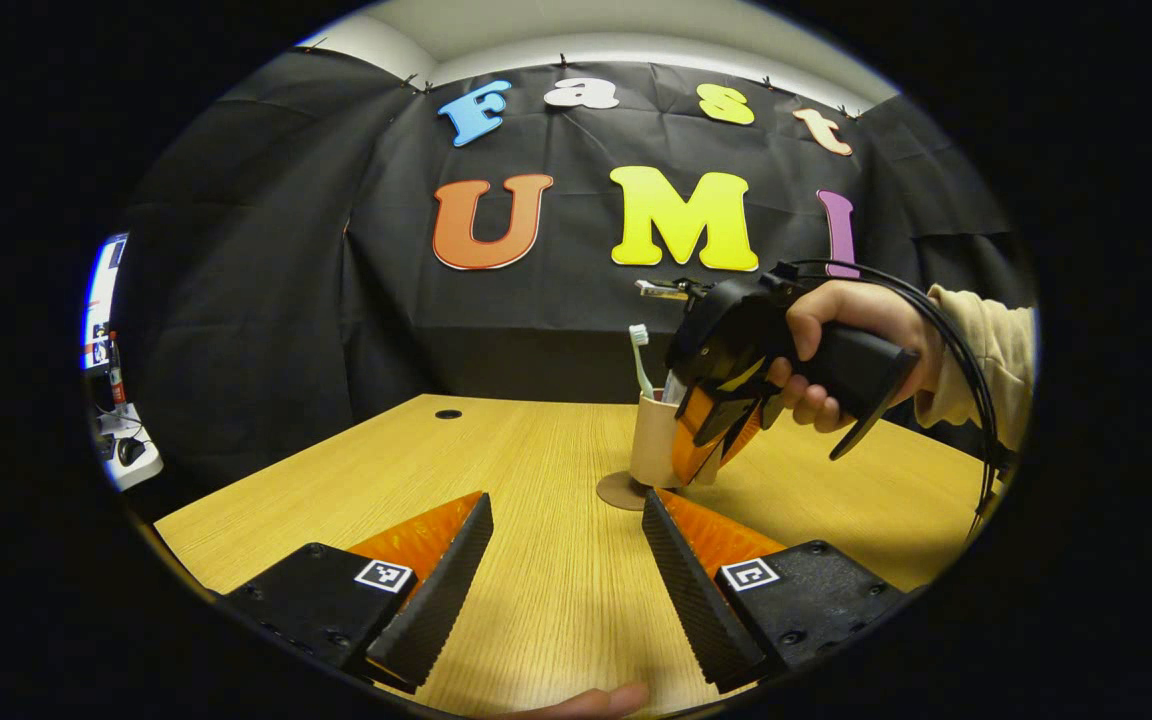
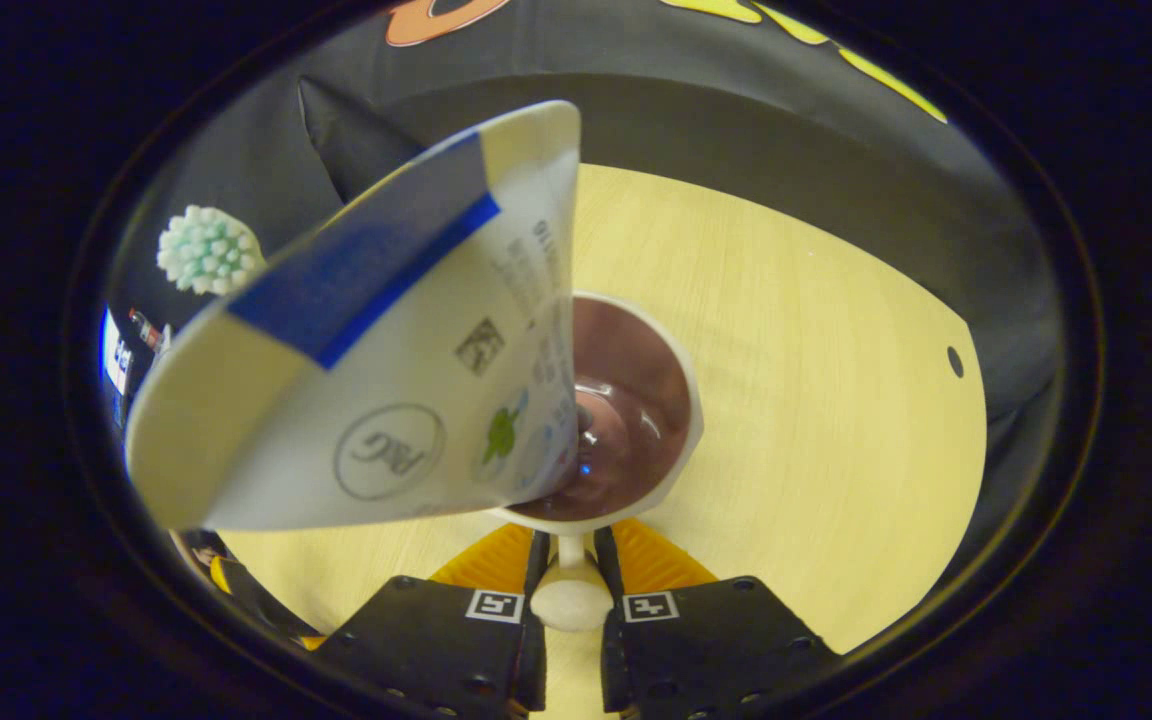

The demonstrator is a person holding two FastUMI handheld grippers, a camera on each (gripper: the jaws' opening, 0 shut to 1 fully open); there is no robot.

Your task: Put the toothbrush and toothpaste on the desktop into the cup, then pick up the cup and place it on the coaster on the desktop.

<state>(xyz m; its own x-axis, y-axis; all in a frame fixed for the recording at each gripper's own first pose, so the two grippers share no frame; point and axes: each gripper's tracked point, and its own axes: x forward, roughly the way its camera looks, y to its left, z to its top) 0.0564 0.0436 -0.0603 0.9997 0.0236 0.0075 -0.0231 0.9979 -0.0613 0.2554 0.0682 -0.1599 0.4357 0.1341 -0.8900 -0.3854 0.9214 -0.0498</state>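
Left gripper low over the desk, level, pointing forward, fingers spread wide apart, nothing between them. Fingertip of holding hand visible at bottom edge of left gripper view. Right gripper tilted steeply downward beside the cup, gripped by right hand around its handle, sleeve behind. In right gripper view, right fingers nearly closed, clamping cup handle on both sides.

Both views are evenly lit from overhead and bend strongly at the edges. In the left gripper view the desk is sharp, with soft shadows. In the right gripper view the close toothpaste looks slightly soft, and small glints shine inside the cup.
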